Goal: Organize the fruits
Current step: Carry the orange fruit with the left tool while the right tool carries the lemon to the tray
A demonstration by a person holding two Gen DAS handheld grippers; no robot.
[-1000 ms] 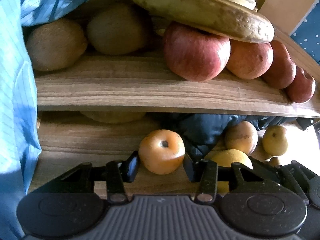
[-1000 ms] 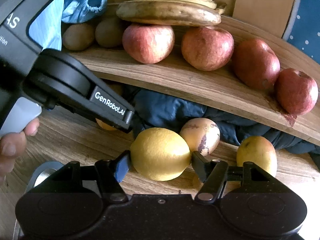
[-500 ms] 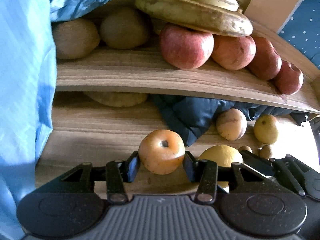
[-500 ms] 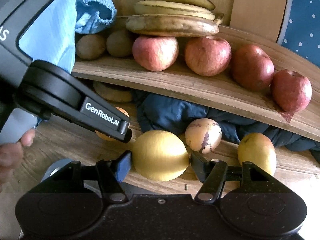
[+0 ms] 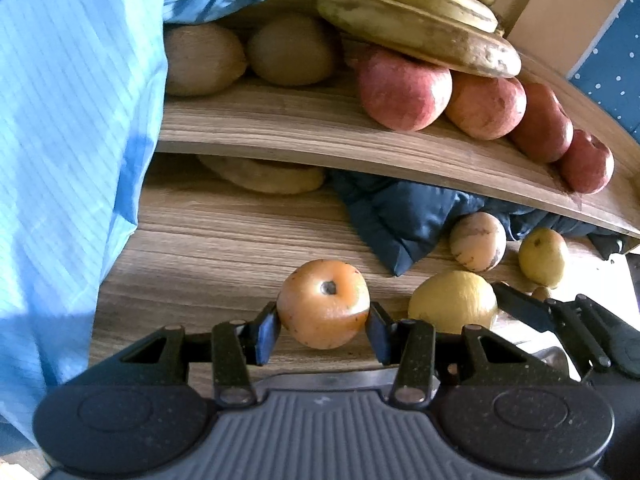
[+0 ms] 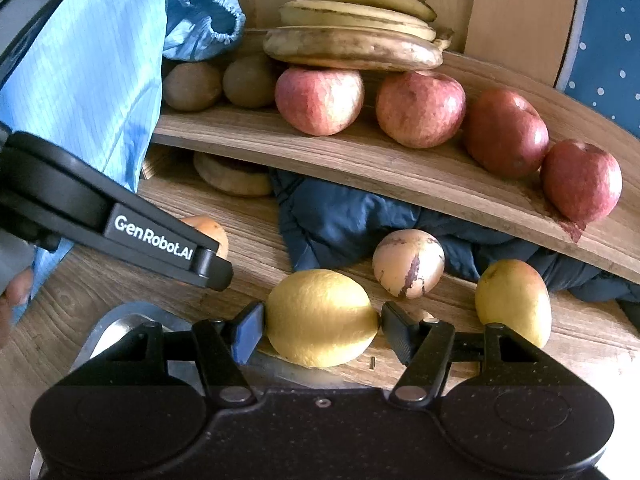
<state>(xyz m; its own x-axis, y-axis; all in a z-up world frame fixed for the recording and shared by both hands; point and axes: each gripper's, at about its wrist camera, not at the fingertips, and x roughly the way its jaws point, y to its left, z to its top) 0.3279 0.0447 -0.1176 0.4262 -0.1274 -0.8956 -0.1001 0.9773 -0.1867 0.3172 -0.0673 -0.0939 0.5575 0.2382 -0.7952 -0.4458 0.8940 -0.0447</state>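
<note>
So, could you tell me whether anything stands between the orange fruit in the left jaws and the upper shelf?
Nothing visible does: the orange fruit faces the upper shelf across open space, though apples and kiwis crowd it.

The curved wooden shelf (image 6: 400, 168) carries four apples (image 6: 420, 110) and two kiwis (image 6: 192, 86). Below, the wooden tabletop (image 6: 256, 236) bears a dark blue cloth (image 6: 340, 220).

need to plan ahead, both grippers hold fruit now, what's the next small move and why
Probably carry the orange fruit in the left gripper toward a free spot on the lower board. Both grippers are already gripping; the right gripper holds the lemon, and the upper shelf looks full.
</note>
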